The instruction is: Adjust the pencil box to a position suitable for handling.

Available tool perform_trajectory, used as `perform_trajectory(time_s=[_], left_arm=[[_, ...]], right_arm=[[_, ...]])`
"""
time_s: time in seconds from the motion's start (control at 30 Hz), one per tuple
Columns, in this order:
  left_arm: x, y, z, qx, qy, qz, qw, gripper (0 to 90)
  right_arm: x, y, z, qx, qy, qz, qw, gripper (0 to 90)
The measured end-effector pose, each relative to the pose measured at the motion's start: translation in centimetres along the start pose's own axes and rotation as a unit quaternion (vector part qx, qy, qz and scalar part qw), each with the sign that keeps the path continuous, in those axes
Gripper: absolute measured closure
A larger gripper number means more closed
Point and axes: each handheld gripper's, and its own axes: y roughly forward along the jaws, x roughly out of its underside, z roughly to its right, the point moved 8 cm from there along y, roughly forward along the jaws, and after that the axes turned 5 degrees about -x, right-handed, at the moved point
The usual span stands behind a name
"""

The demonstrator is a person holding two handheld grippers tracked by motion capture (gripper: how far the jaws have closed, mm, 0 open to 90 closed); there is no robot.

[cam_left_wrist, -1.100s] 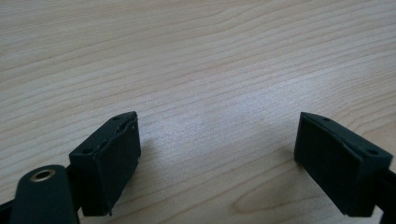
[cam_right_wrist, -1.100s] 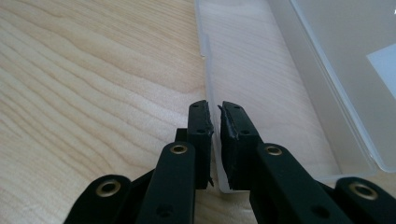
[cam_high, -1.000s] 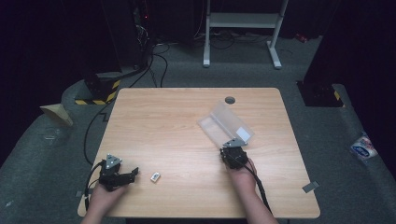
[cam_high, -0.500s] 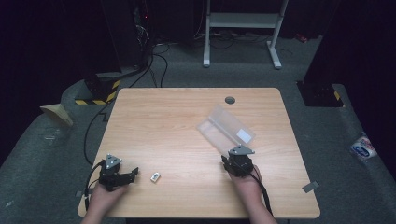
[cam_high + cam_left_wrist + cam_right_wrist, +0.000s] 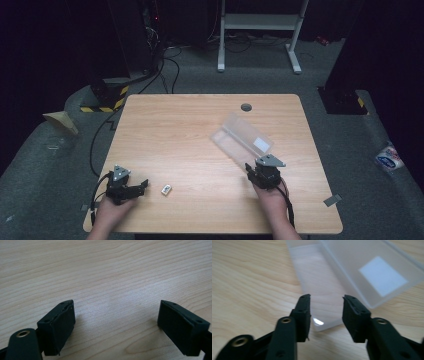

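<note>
An open clear plastic box (image 5: 242, 137) with a white label lies at the table's right centre; in the right gripper view the box (image 5: 367, 272) sits just ahead. My right gripper (image 5: 251, 169) is just short of its near corner. The right gripper (image 5: 325, 307) is open and its jaws have just been opening. The box's corner shows in the gap, and the pads (image 5: 353, 315) stand clear of it. A small white piece (image 5: 166, 189) rests near the front left. My left gripper (image 5: 142, 185) lies beside it, pointing right. The left gripper (image 5: 116, 315) is wide open over bare wood.
The wooden table (image 5: 170, 130) has a round grey cable hole (image 5: 246, 107) near its far edge. A white metal stand (image 5: 260, 22) and cables sit on the floor behind. A crumpled packet (image 5: 389, 157) lies on the floor to the right.
My right gripper has let go of the box's near corner, opened, and drawn back toward the table's near edge. The left gripper and the white piece have not moved.
</note>
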Motion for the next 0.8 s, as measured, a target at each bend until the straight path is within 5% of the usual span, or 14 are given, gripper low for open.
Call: perform_trajectory(time_s=[0.07, 0.27, 0.8], left_arm=[[0.0, 0.0, 0.0, 0.0, 0.0, 0.0, 1.0, 14.8], [0.0, 0.0, 0.0, 0.0, 0.0, 0.0, 1.0, 14.8], [0.0, 0.0, 0.0, 0.001, 0.002, -0.001, 1.0, 14.9]], right_arm=[[0.4, 0.0, 1.5, 0.023, 0.017, 0.002, 0.9996, 65.8], [0.5, 0.6, 2.5, 0.031, 0.042, 0.0, 0.9987, 61.3], [0.6, 2.6, 4.9, 0.063, 0.037, -0.033, 0.9968, 59.4]])
